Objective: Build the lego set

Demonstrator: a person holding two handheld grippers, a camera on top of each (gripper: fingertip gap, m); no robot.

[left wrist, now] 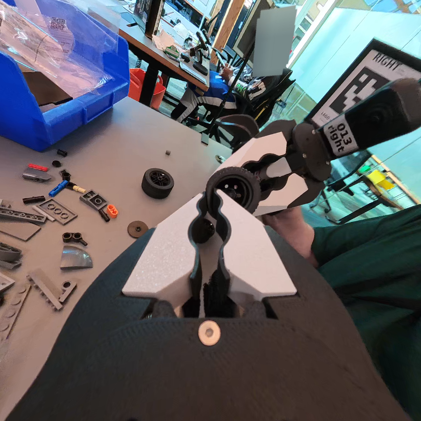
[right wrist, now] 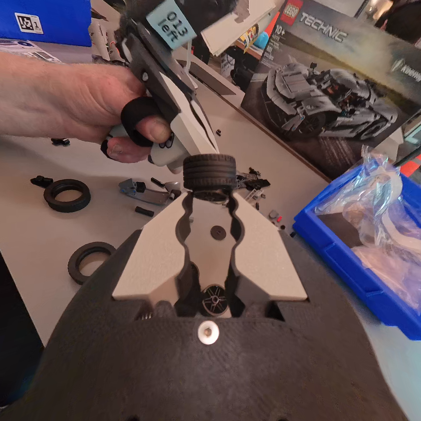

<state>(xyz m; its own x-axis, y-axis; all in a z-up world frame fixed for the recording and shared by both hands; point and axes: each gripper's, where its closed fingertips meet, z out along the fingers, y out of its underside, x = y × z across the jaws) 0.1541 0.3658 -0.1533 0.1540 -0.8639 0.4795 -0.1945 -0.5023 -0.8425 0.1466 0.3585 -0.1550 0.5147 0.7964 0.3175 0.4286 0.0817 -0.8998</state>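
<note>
A black wheel, its tyre (right wrist: 209, 171) on a dark rim (right wrist: 209, 196), is held in the air between both grippers. My right gripper (right wrist: 209, 193) is shut on the rim from below. My left gripper (left wrist: 210, 197) is shut on the edge of the tyre (left wrist: 230, 173). In the right wrist view the left gripper (right wrist: 215, 150) comes down from the upper left onto the tyre's top. In the left wrist view the right gripper (left wrist: 237, 190) reaches in from the right, one finger on each side of the wheel.
On the grey table lie a complete wheel (left wrist: 157, 183), two loose tyres (right wrist: 67, 196) (right wrist: 91, 262), a spare rim (right wrist: 215, 300), a black disc (left wrist: 137, 229) and several grey and black parts (left wrist: 57, 210). A blue bin (right wrist: 341, 257) with plastic bags stands beside them, with the set's box (right wrist: 330, 91) behind. The tips of both grippers are at nearly the same place.
</note>
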